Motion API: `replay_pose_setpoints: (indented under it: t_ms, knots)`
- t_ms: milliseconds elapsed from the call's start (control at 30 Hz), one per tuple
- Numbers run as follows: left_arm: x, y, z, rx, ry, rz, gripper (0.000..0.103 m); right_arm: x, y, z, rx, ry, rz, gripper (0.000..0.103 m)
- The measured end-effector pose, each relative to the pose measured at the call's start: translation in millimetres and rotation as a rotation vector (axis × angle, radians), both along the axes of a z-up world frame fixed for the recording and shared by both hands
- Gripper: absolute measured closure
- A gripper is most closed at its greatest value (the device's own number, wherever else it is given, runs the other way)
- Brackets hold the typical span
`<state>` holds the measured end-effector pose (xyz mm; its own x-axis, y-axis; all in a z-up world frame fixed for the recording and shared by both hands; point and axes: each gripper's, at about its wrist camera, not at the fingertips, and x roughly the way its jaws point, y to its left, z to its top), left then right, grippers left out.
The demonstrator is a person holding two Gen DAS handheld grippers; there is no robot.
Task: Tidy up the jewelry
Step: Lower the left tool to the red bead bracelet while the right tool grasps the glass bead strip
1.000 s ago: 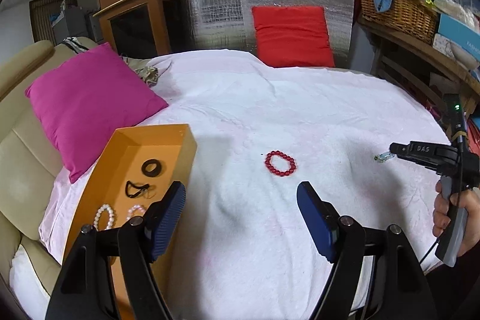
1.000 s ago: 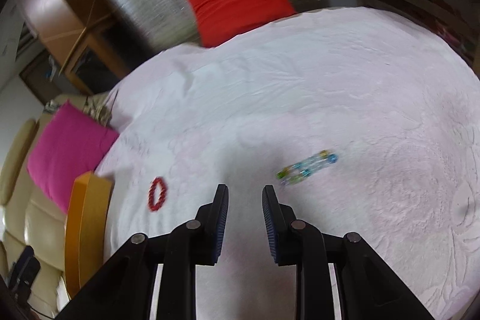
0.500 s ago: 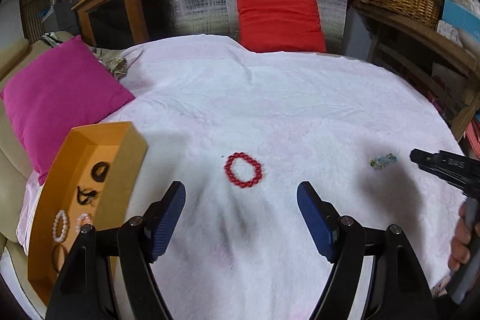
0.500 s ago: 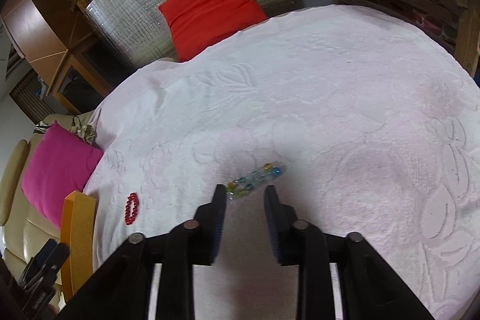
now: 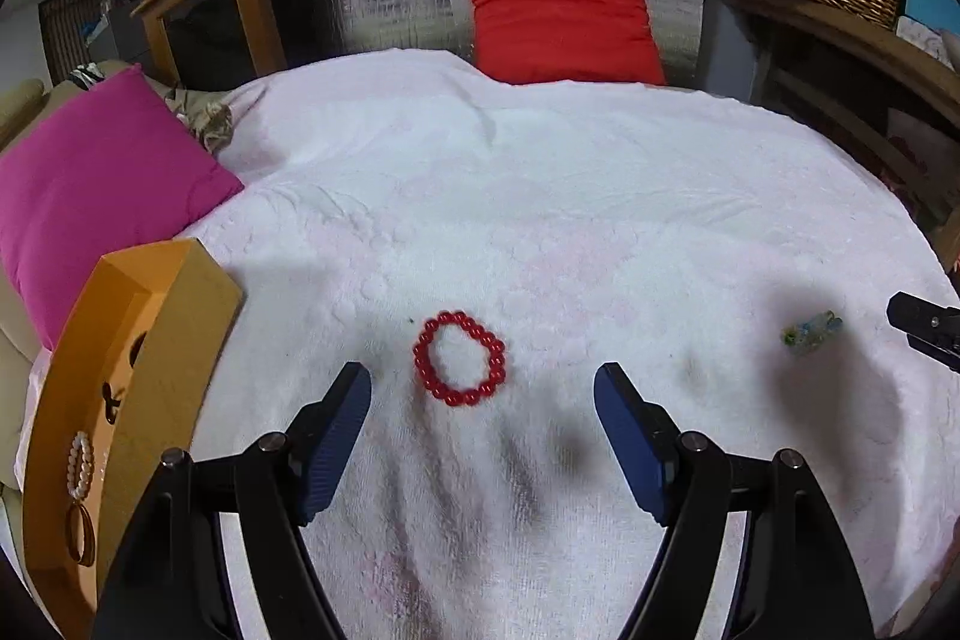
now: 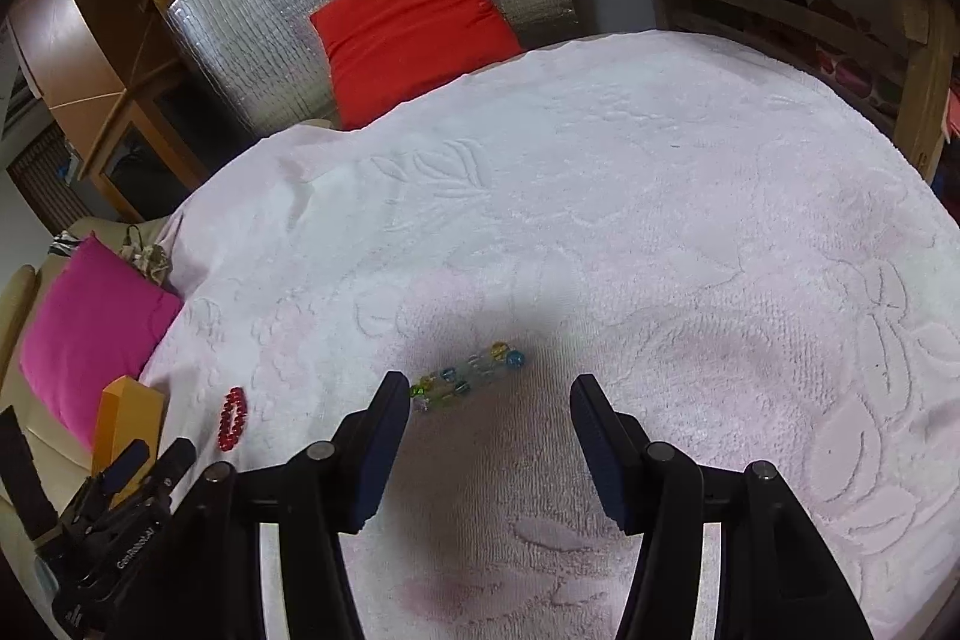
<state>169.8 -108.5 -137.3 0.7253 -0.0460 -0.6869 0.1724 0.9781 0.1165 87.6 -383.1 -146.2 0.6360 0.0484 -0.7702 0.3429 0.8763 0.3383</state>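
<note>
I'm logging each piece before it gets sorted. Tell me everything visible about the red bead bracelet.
The red bead bracelet is a closed loop of small, glossy round red beads, glass or plastic by the look. It lies flat in a rough circle on the white towel, touching only the cloth. It sits just ahead of the open left hand-held gripper, between its fingertips' line, right of the orange box.

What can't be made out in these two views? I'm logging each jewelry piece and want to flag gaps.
- Orange tray, left wrist view: its near wall hides much of the inside; only a pearl bracelet and parts of dark pieces show.
- Multicolored bead bracelet, left wrist view: too small and shadowed; clearer in the right wrist view.
- Red bead bracelet, right wrist view: foreshortened, beads uncountable.
</note>
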Motion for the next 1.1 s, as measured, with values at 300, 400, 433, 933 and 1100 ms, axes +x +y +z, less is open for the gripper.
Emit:
replay_pose_setpoints:
  t_ms: [300,400,433,933,1100]
  knots:
    - [-12.5,-10.3,12.1,0.047,-0.077,-0.079,0.026,2.6,5.6,3.2,-0.021,-0.014,-0.029,0.043]
    - [-16.8,-22.4,7.4,0.069,-0.061,-0.123,0.026,1.9,3.8,6.5,-0.038,-0.03,-0.052,0.043]
    - [-19.3,-26.9,5.5,0.068,-0.052,-0.148,0.026,1.9,2.2,7.1,-0.035,-0.032,-0.062,0.043]
    - [-21.6,-28.1,-22.4,0.031,0.112,-0.195,0.026,5.2,-3.6,4.5,-0.023,-0.023,-0.051,0.043]
    - [-14.1,-11.6,-17.7,0.005,0.124,-0.166,0.026,6.6,0.1,1.4,-0.001,-0.014,-0.043,0.043]
